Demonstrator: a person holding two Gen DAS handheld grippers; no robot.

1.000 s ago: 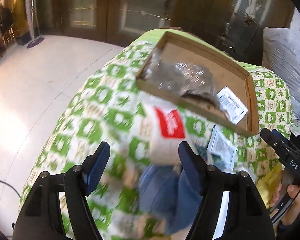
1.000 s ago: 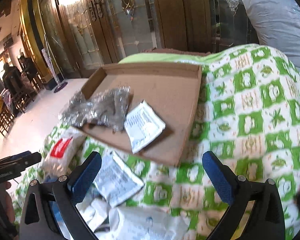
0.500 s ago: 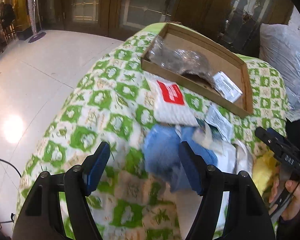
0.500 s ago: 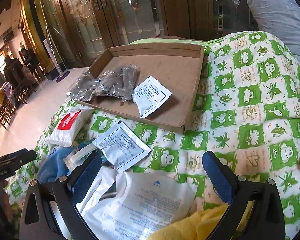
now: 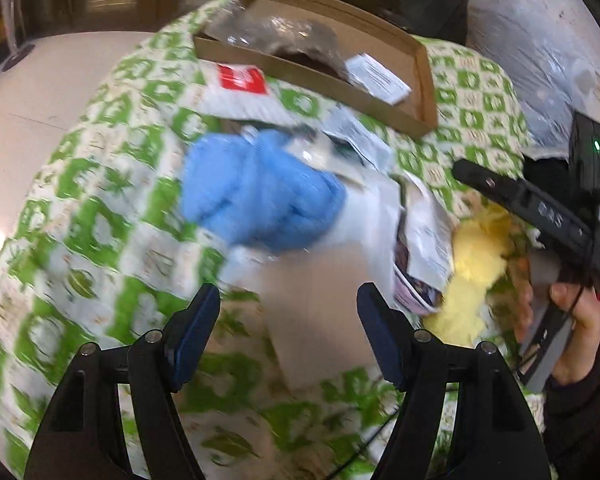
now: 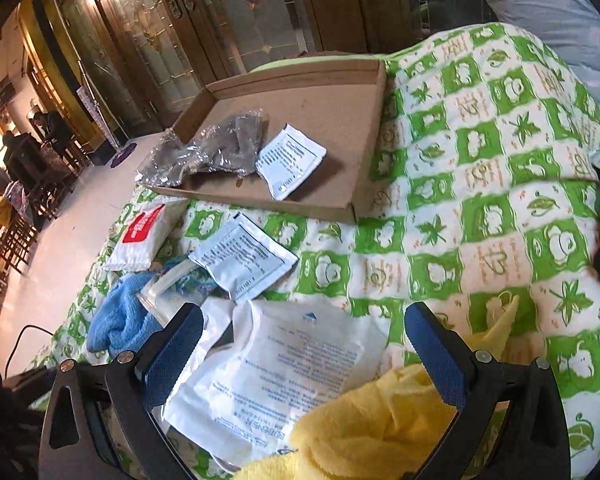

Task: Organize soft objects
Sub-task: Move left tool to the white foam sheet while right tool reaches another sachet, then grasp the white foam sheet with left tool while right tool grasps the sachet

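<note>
The blue towel (image 5: 260, 196) lies bunched on the green-checked bedcover (image 6: 480, 208), short of the cardboard tray (image 6: 340, 92). It looks light and floppy; pinch a thick fold. Both the left hand-held gripper (image 5: 288, 336) and right hand-held gripper (image 6: 300, 352) gape wide, empty. Since a moment ago, both have drawn back from the tray.

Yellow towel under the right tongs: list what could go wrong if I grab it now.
1. The yellow towel overlaps the large white printed bag, so the open right tongs may pinch both.
2. The blue cloth, clear pouch and white sachet lie heaped together; dragging the bag could scatter them.
3. The left wrist view is motion-blurred, so aiming the left tongs is uncertain.
</note>
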